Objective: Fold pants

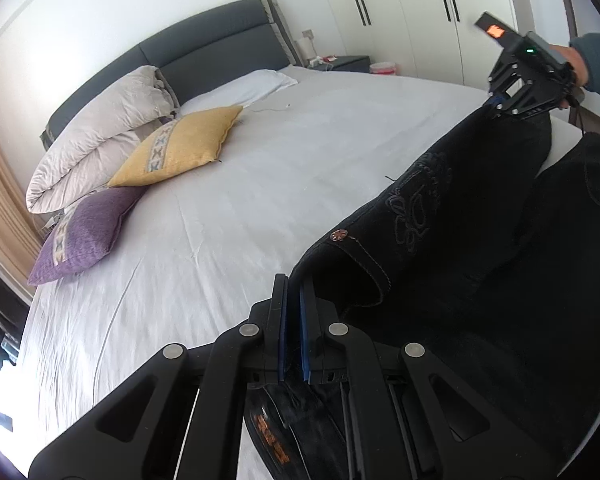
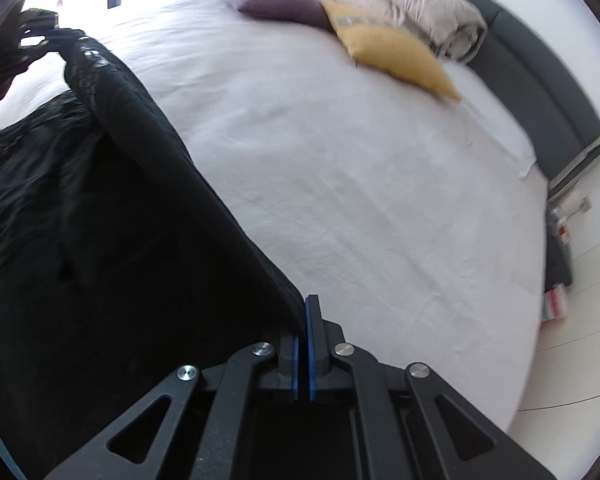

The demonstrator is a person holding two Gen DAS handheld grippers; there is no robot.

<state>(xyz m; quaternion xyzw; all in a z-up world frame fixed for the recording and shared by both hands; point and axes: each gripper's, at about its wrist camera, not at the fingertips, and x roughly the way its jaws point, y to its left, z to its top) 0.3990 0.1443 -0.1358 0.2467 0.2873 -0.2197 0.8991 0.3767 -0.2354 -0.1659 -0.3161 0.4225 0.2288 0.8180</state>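
Observation:
Black pants (image 1: 439,220) with stitched embroidery and a metal button hang stretched between both grippers above a white bed (image 1: 240,200). My left gripper (image 1: 294,284) is shut on one end of the waistband, and dark cloth runs back between its blue pads. In the left wrist view my right gripper (image 1: 495,106) sits at the upper right, held by a hand in a blue-grey sleeve, gripping the other end. In the right wrist view the right gripper (image 2: 304,304) is shut on the pants' edge (image 2: 140,208). The left gripper (image 2: 40,40) shows far off at the upper left.
A yellow cushion (image 1: 180,146), a purple cushion (image 1: 84,232), a folded pale duvet (image 1: 100,128) and a white pillow (image 1: 240,88) lie by the dark headboard (image 1: 212,48). A nightstand (image 1: 347,63) and white wardrobe doors (image 1: 419,20) stand beyond the bed.

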